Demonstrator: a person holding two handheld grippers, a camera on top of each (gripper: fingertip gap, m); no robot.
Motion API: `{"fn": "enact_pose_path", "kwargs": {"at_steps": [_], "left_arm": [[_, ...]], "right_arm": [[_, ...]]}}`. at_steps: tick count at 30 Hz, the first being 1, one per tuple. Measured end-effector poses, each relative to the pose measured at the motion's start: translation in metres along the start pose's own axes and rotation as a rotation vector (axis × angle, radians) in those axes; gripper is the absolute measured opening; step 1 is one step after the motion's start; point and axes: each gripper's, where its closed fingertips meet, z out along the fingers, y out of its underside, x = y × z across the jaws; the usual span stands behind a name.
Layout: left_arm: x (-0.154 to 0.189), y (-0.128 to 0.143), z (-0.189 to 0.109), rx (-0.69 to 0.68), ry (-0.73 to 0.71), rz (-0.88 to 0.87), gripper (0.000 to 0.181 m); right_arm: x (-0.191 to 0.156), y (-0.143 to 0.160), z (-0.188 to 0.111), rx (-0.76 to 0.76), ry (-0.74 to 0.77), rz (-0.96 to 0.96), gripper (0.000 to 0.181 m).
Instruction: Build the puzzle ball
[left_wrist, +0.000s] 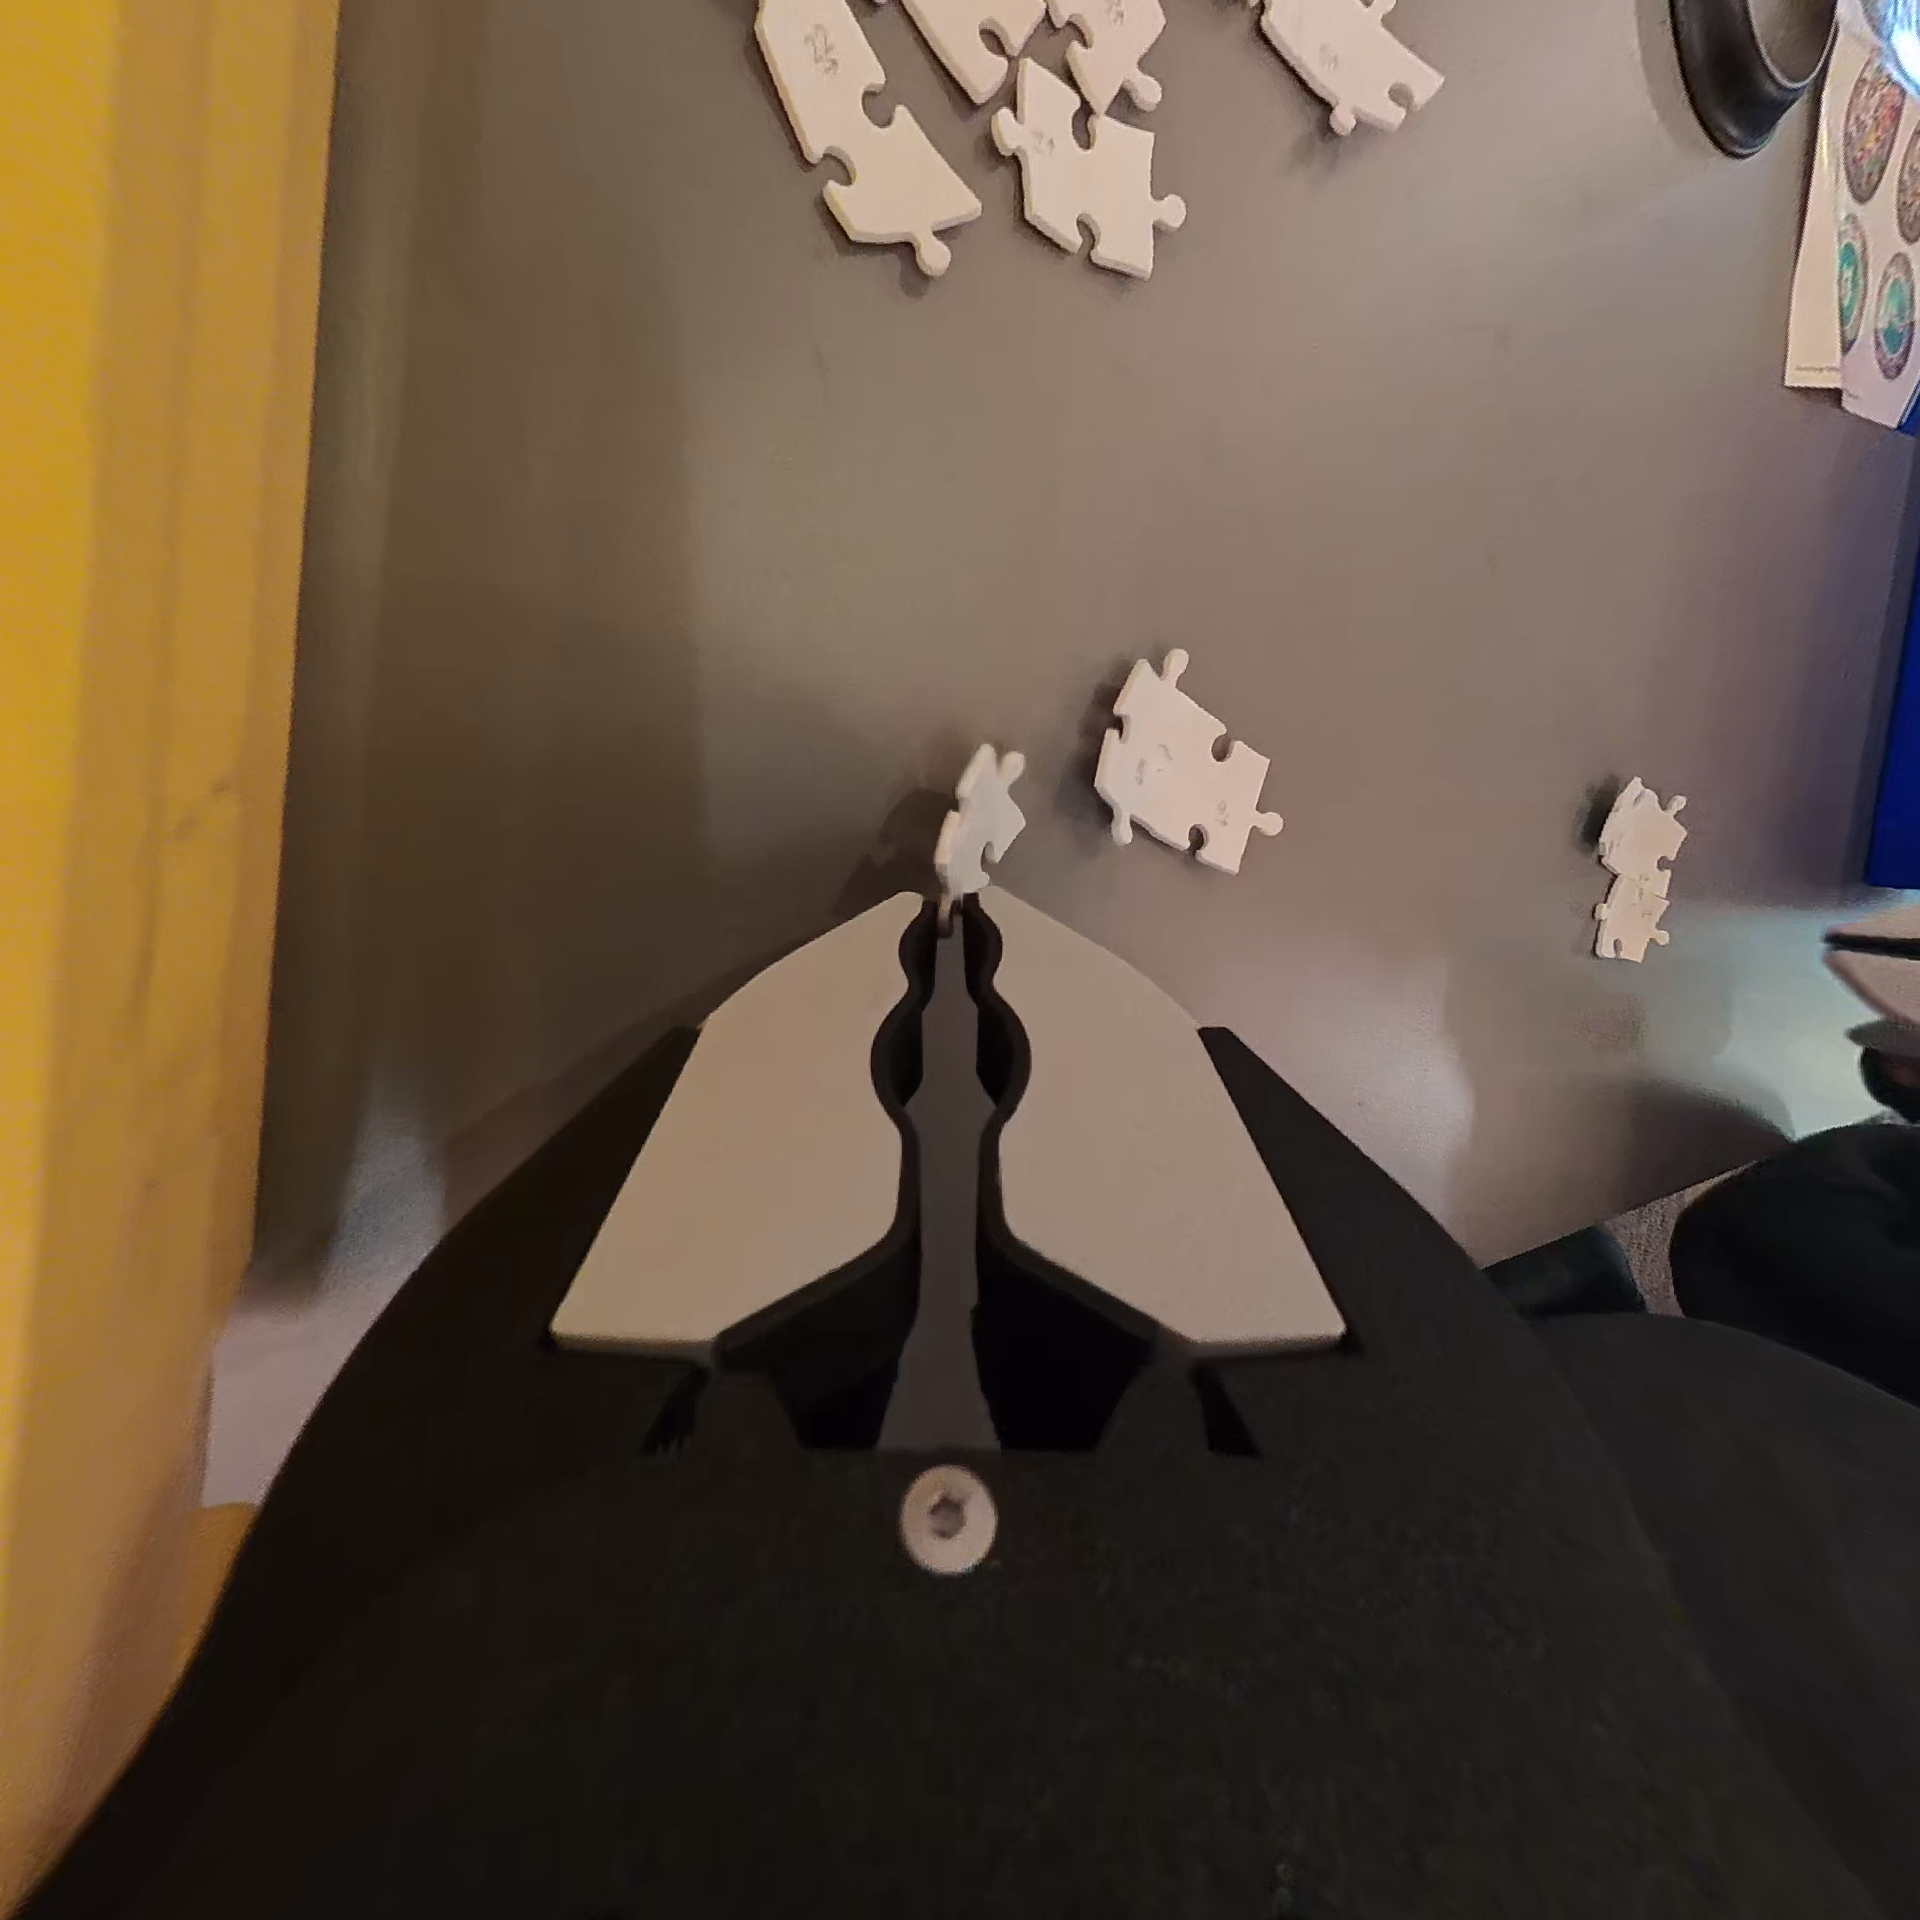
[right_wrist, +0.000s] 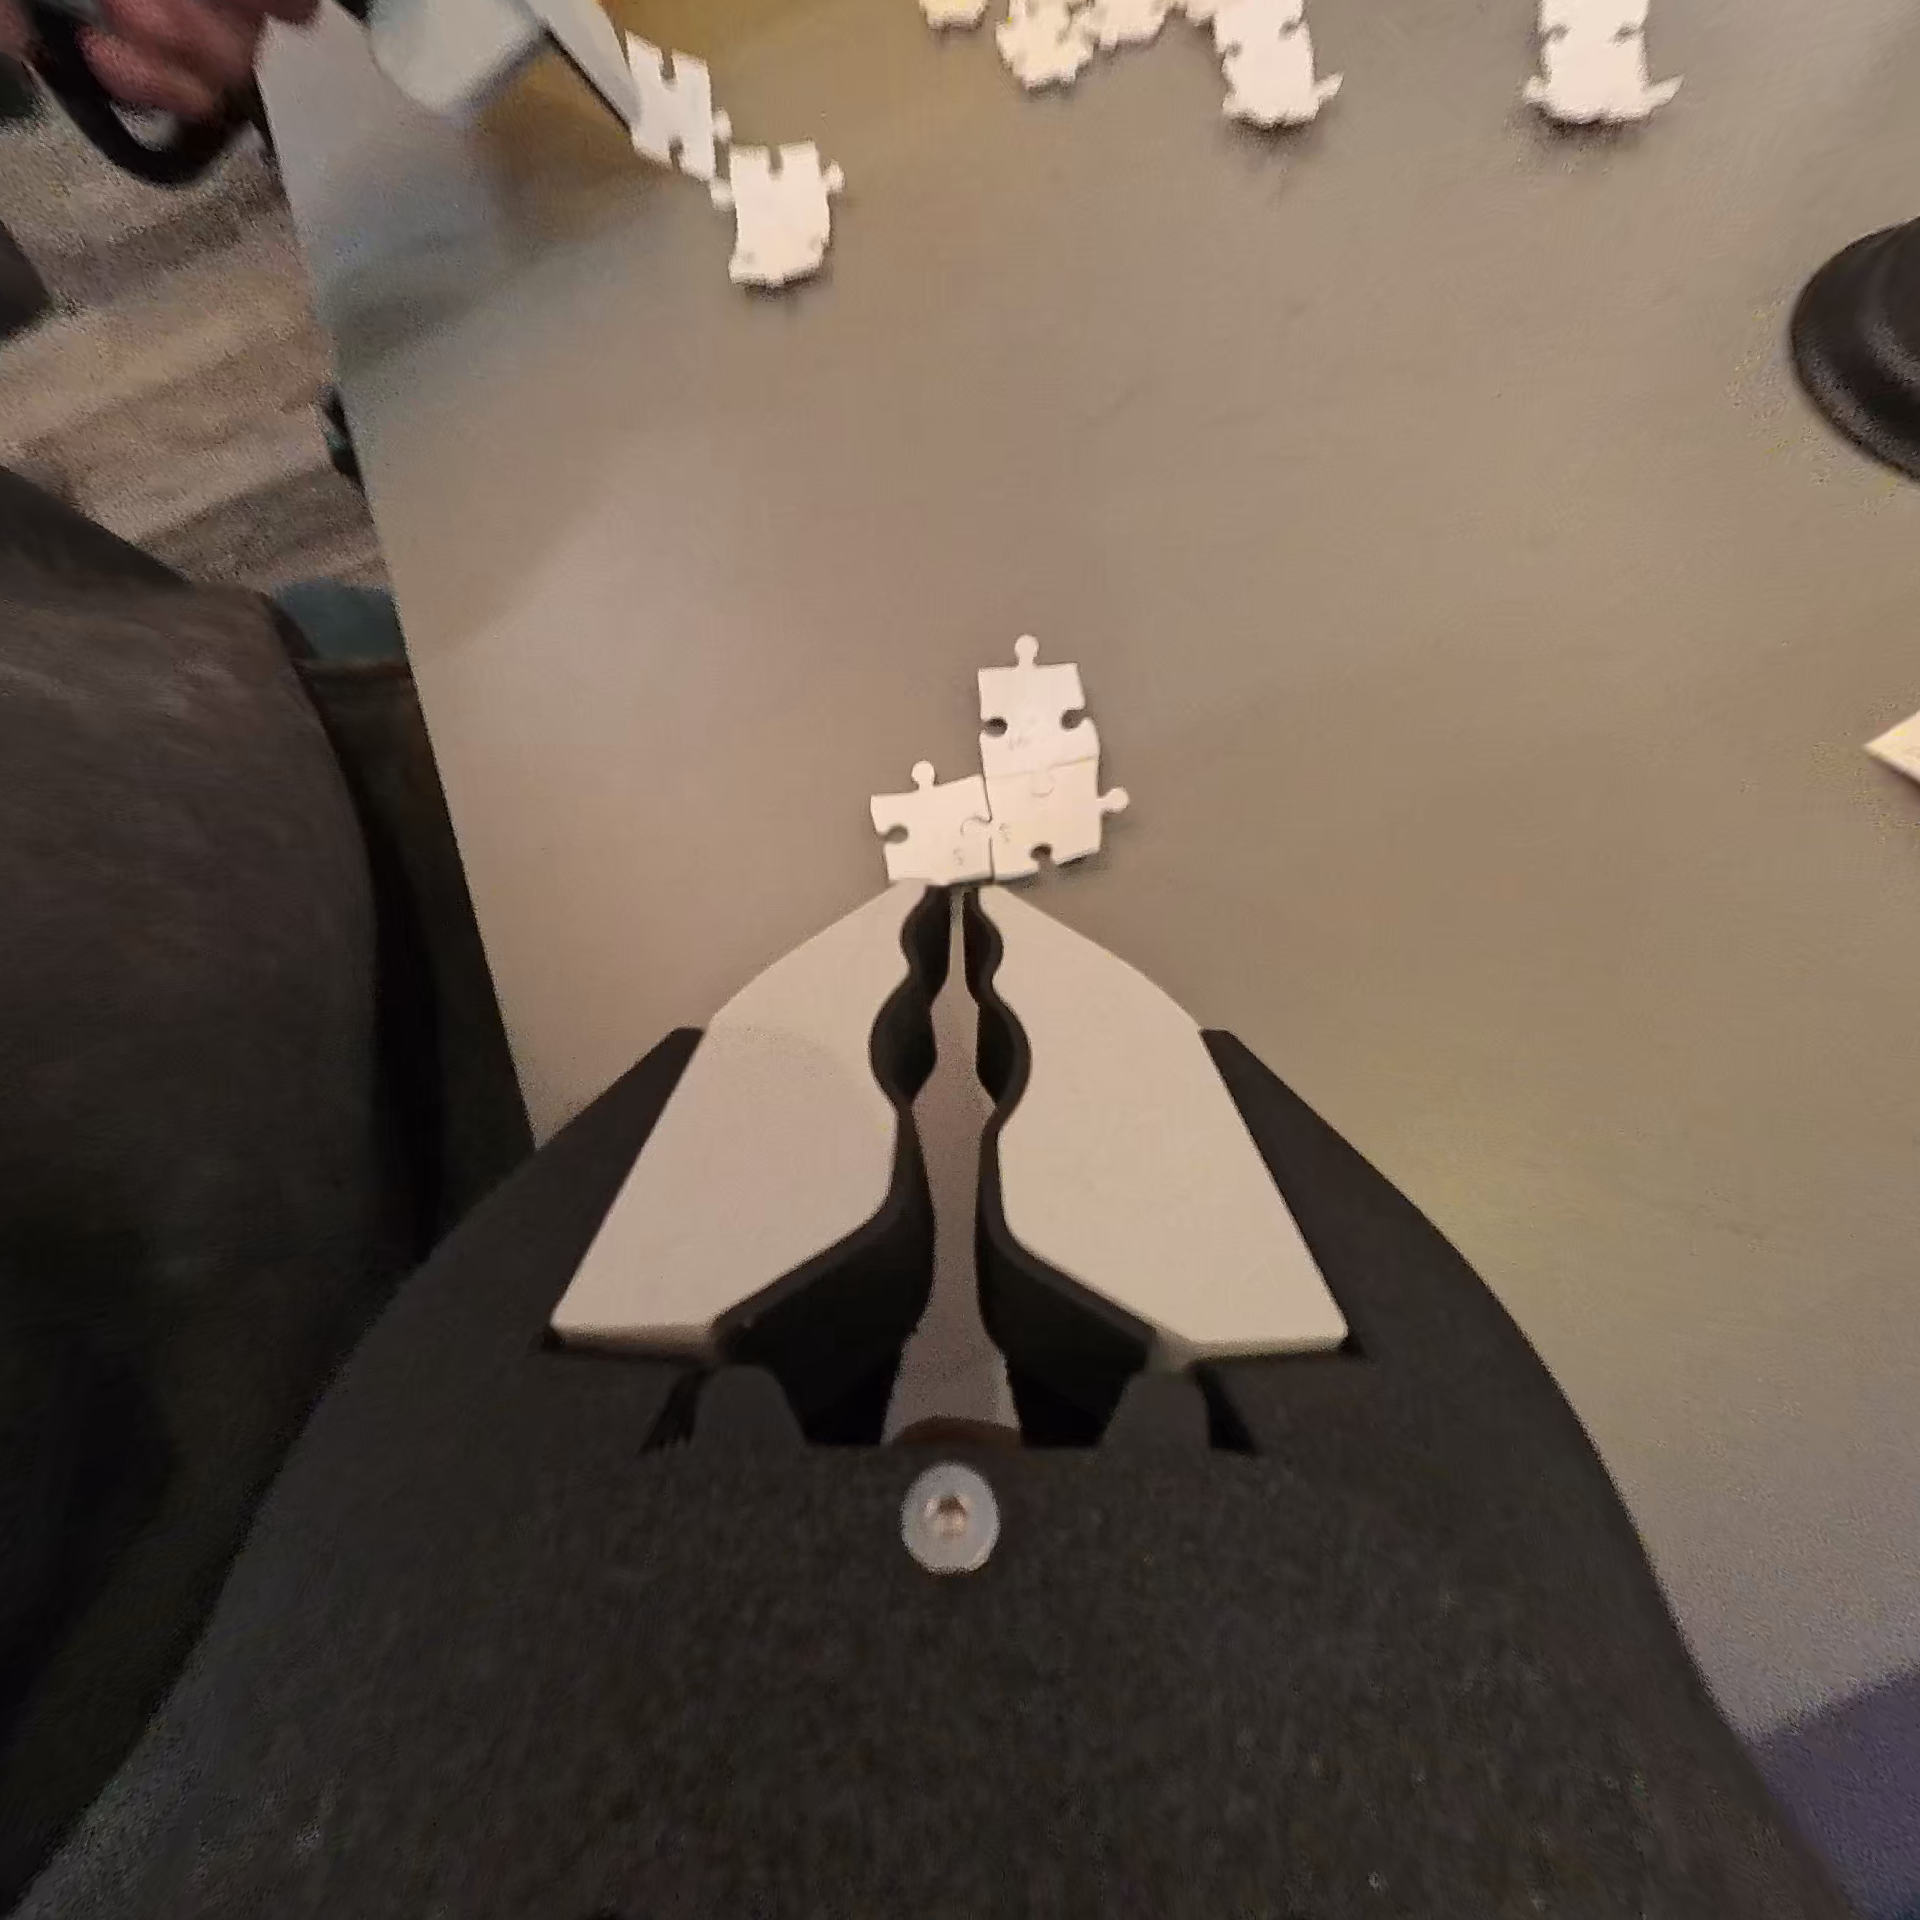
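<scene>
Left wrist view: faintly pencil-marked white puzzle pieces (left_wrist: 1091, 177)

1. Left gripper (left_wrist: 957, 906): grey fingers drawn nearly together, tips pinching a white puzzle piece (left_wrist: 981, 821).
2. Right gripper (right_wrist: 957, 902): fingers likewise nearly closed, tips gripping joined puzzle pieces (right_wrist: 997, 800).

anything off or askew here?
Nothing damaged or spilled. The left tool pinches a single puzzle piece by one edge, so it stands tilted. The right tool grips a joined three-piece cluster. Loose pieces lie scattered on the grey table.
</scene>
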Motion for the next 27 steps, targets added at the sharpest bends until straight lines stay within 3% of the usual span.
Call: {"fn": "enact_pose_path", "kwargs": {"at_steps": [6,15,21,27], "left_arm": [[0.002,0.001,-0.005,0.02,0.0,0.023,0.012],[0.005,0.007,-0.023,0.07,-0.008,0.069,0.016],[0.015,0.007,-0.062,0.231,-0.015,0.277,0.02],[0.005,-0.006,-0.117,0.49,-0.034,0.417,0.021]], "right_arm": [[-0.006,0.011,0.02,-0.072,0.021,-0.035,0.002],[0.001,-0.02,0.007,0.129,0.035,-0.004,0.003],[-0.011,-0.061,0.013,0.24,0.061,-0.04,0.009],[-0.066,-0.1,0.061,0.272,-0.024,0.0,0.012]]}}
